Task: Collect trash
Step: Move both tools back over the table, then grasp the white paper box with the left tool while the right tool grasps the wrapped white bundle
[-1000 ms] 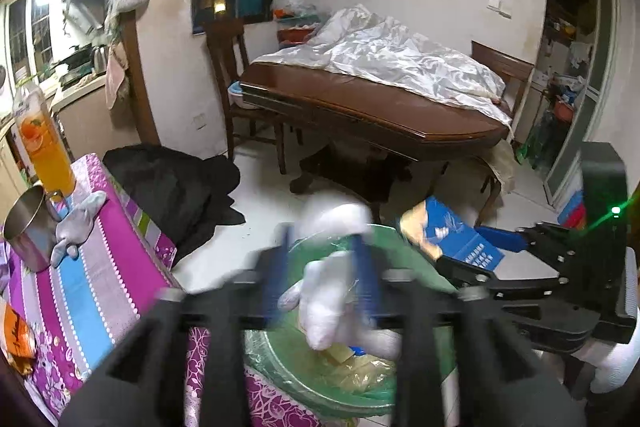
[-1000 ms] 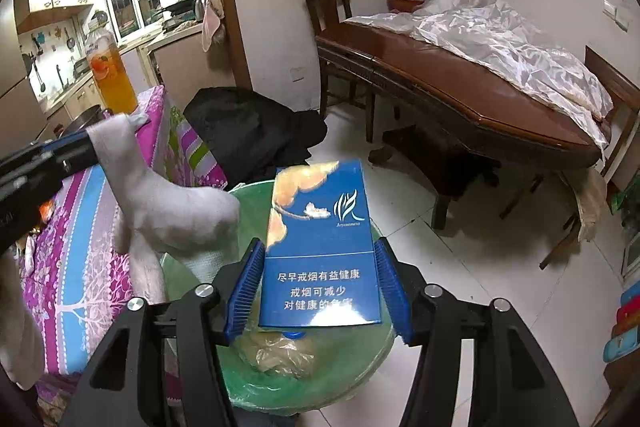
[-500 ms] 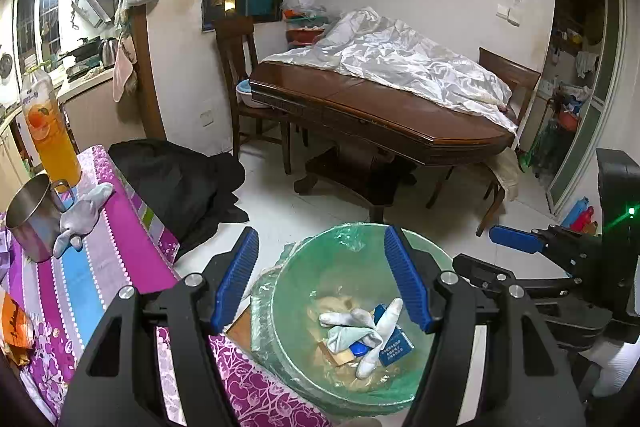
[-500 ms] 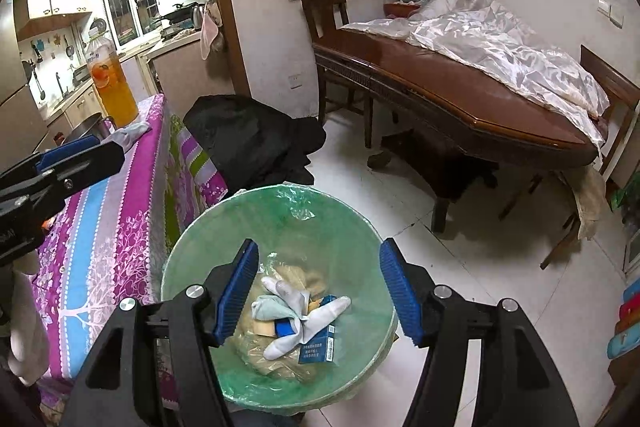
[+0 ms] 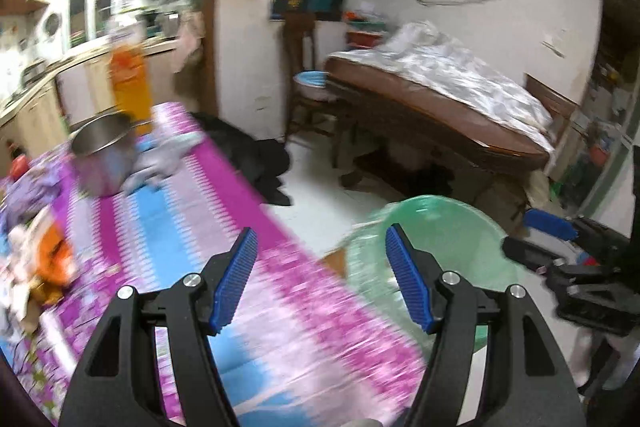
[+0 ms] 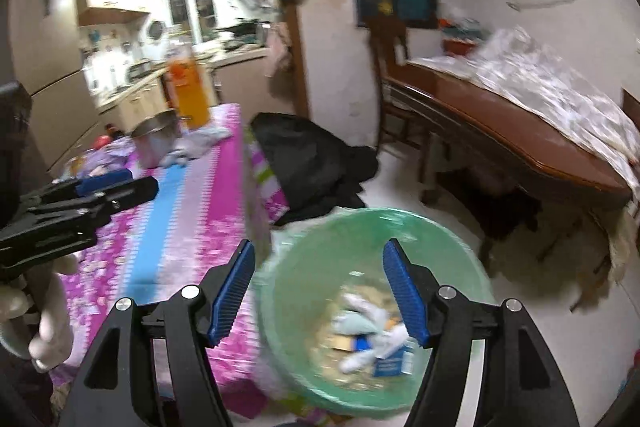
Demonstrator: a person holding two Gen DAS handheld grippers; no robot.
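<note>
Hovering with nothing between its blue pads, the left gripper [image 5: 320, 277] sits at the lower middle of the left wrist view, its jaws apart over the purple, pink and blue striped cloth of the bench [image 5: 168, 227]. The right gripper [image 6: 318, 291] is likewise empty in the lower middle of the right wrist view; its jaws have just been opening a little further and nothing lies between them.

The green bin [image 6: 320, 267], lined with a thin plastic bag, stands on the pale floor just beside the bench edge, at the lower middle of the right wrist view and at the lower right of the left wrist view. Inside it lie a crumpled white glove [image 6: 372, 323] and a blue cigarette box [image 6: 394, 361] on top of yellowish scraps, all blurred.

On the bench, toward the upper left of both views, stand a steel mug [image 5: 104, 159] and a tall bottle of orange drink [image 5: 130, 87], with a second pale glove [image 5: 164, 159] lying just beside the mug. An orange wrapper [image 5: 52, 259] lies at the left edge of the left wrist view. A gloved hand [image 6: 40, 319] holds the left gripper at the left edge of the right wrist view.
</note>
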